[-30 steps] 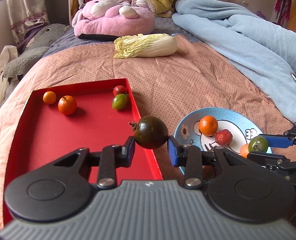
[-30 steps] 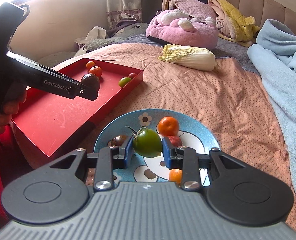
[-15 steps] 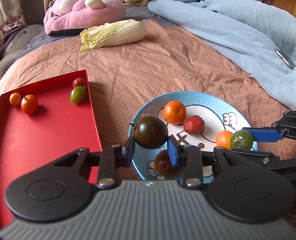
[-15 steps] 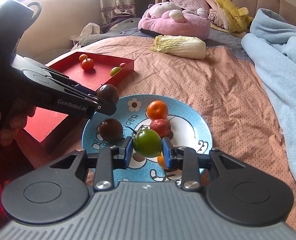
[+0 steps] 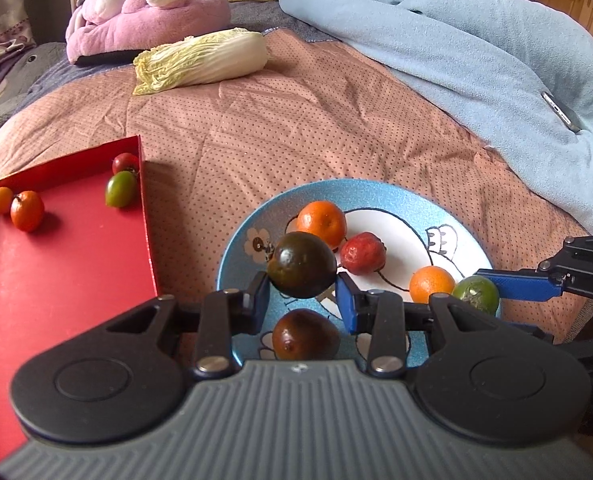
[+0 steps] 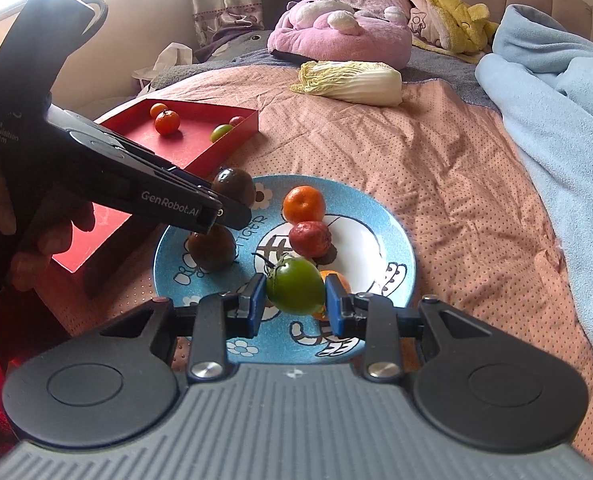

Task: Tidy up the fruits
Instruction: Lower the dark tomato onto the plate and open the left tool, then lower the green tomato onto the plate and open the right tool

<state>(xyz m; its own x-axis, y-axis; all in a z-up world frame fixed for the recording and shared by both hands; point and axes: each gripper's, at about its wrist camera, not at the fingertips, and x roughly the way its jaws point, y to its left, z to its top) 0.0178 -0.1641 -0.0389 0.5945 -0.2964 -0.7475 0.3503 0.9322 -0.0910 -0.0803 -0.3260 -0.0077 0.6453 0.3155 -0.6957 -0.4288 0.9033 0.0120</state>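
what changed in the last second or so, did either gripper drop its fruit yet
The left gripper carried the dark tomato from over the red tray to over the blue plate; its jaws are now opening, with the tomato between them. The right gripper stays shut on the green tomato. The fruit on the plate and in the tray has not moved.

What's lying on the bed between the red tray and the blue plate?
Nothing: only bare dotted bedspread separates the red tray from the blue plate, clearest in the left wrist view.
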